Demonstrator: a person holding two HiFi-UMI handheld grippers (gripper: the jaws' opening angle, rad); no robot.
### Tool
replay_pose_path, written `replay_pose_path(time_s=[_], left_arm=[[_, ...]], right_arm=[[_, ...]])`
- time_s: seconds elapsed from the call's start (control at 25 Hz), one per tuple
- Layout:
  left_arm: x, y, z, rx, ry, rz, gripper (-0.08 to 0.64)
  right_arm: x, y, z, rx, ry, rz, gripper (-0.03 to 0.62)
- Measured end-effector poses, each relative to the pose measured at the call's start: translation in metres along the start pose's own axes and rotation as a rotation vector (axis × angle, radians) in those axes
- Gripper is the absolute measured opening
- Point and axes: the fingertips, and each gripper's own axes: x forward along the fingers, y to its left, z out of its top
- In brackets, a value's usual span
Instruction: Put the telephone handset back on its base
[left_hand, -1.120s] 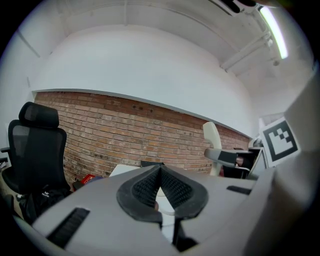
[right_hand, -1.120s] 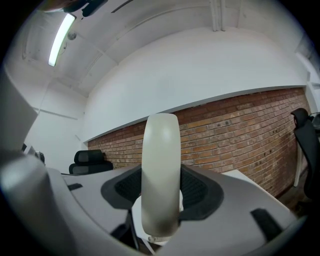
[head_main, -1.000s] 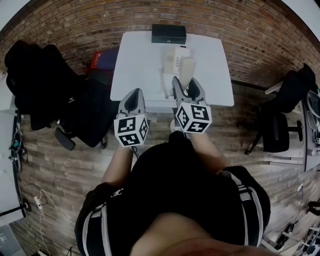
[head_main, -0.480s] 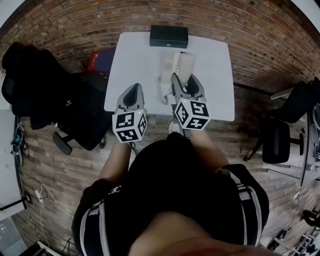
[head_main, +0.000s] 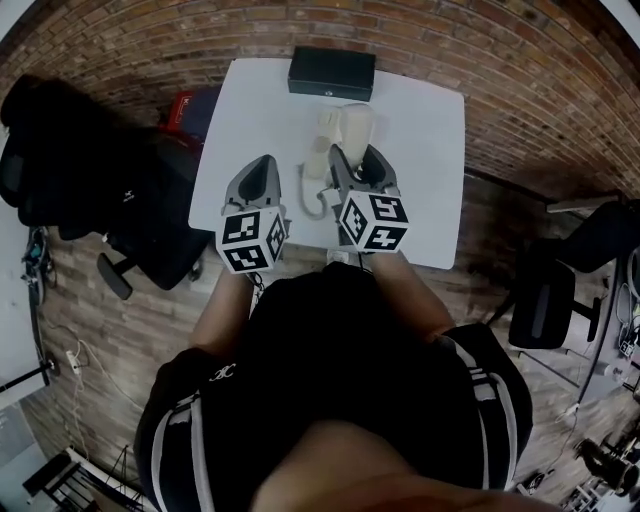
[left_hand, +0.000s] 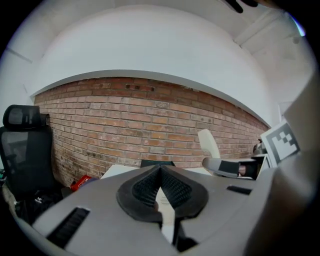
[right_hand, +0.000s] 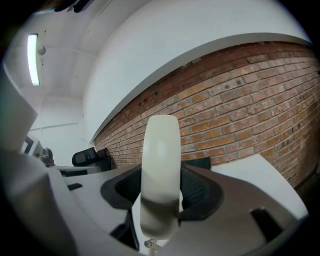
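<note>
handset (right_hand: 160, 170) is clamped in right gripper (head_main: 358, 162) beside base (head_main: 320, 140), not yet seated; left gripper (head_main: 260, 168) is closed w/ nothing held.

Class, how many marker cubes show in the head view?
2: one cube on the left gripper, over the white table's near edge; the other on the right gripper, which grips the handset.
</note>
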Motion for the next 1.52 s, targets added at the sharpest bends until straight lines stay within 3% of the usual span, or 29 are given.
replay_pose_path(time_s=[0.28,0.52,1.0,1.52], left_arm=[[0.034,-0.003,-0.001,0.015,0.042,0.041,-0.005],[0.054,0.002,-0.003,0.054,0.077,0.004,-0.005],[0.084,0.047,0.006,0.042,0.085,-0.117,-0.005],[0.086,0.098,0.005,0.026,0.094,-0.155,-0.005]], right_arm=[[0.031,-0.037,-0.019,0.083,0.088,0.013,0.201],[0.054,-0.043,-0.048,0.196,0.188,0.021,0.199],[0.098,-0.048,-0.091,0.220,0.349,-0.226,0.200],[0.149,-0.059,-0.148,0.205,0.498,-0.446,0.201]])
